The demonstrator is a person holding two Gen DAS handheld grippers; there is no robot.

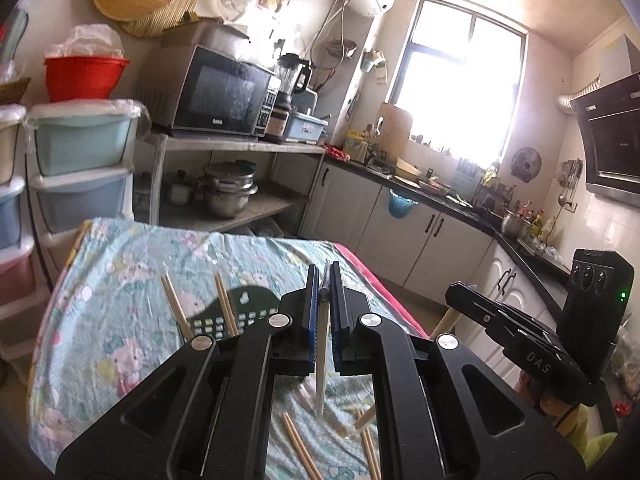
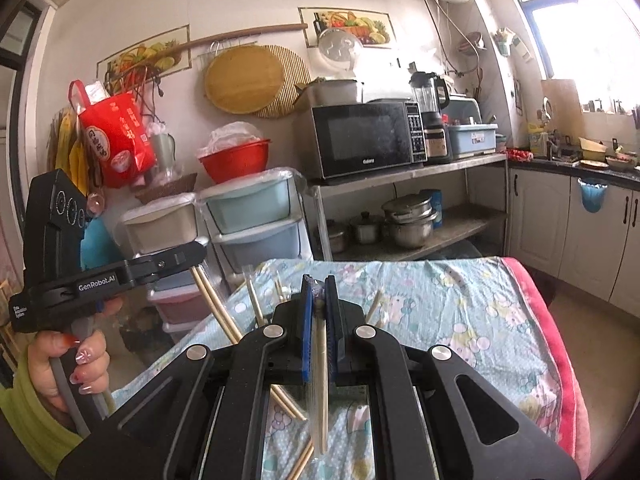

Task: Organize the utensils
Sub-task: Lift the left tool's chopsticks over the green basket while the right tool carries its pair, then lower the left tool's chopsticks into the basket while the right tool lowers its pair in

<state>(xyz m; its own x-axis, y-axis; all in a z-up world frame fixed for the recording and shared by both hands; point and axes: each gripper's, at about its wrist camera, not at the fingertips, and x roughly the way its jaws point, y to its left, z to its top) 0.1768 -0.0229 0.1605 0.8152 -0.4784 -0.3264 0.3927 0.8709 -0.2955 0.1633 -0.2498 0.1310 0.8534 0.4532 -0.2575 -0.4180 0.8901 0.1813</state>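
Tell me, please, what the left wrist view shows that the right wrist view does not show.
Only the left wrist view shows the range hood, the wall fan and the dark utensil holder on the table. Only the right wrist view shows the red bag hanging on the wall and the person's hand on the left gripper. Both show the microwave, the red bowl, the patterned tablecloth and each gripper shut on a chopstick.

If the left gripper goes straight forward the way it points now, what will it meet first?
Probably nothing close. The left gripper, shut on a chopstick, points over the far edge of the table toward the white cabinets. Depth is hard to judge.
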